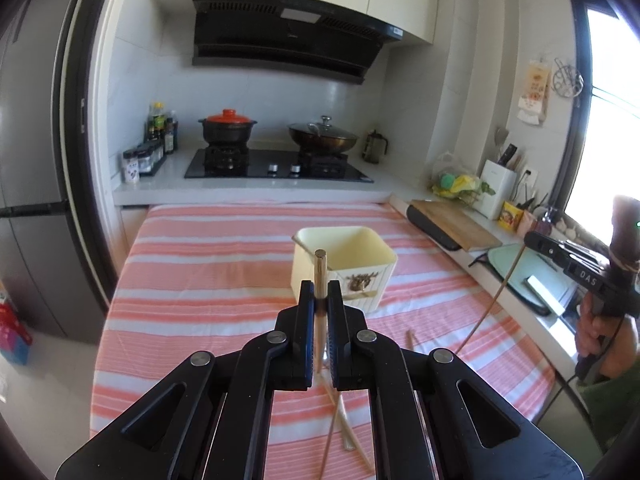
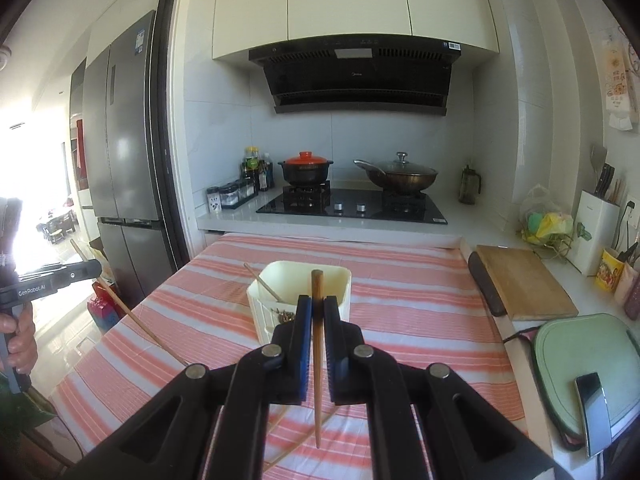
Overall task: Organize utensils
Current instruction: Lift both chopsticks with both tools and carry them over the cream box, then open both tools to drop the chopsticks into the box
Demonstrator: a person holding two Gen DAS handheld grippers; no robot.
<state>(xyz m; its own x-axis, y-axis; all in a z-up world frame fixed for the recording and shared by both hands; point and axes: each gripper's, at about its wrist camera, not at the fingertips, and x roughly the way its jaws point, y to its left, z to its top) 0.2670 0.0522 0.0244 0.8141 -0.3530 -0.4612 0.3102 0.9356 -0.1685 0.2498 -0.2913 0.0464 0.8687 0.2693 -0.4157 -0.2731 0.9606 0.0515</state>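
In the left wrist view my left gripper is shut on a pale wooden chopstick that stands upright between the pads. Just beyond it a cream square utensil holder sits on the pink striped tablecloth. Several loose chopsticks lie on the cloth below. My right gripper is shut on a brown chopstick, also upright, in front of the holder. One chopstick leans inside the holder. Each gripper shows at the edge of the other view: the right gripper and the left gripper.
Behind the table are a gas hob with a red-lidded pot and a wok. On the right counter lie a wooden cutting board and a green mat with a phone. A fridge stands on the left.
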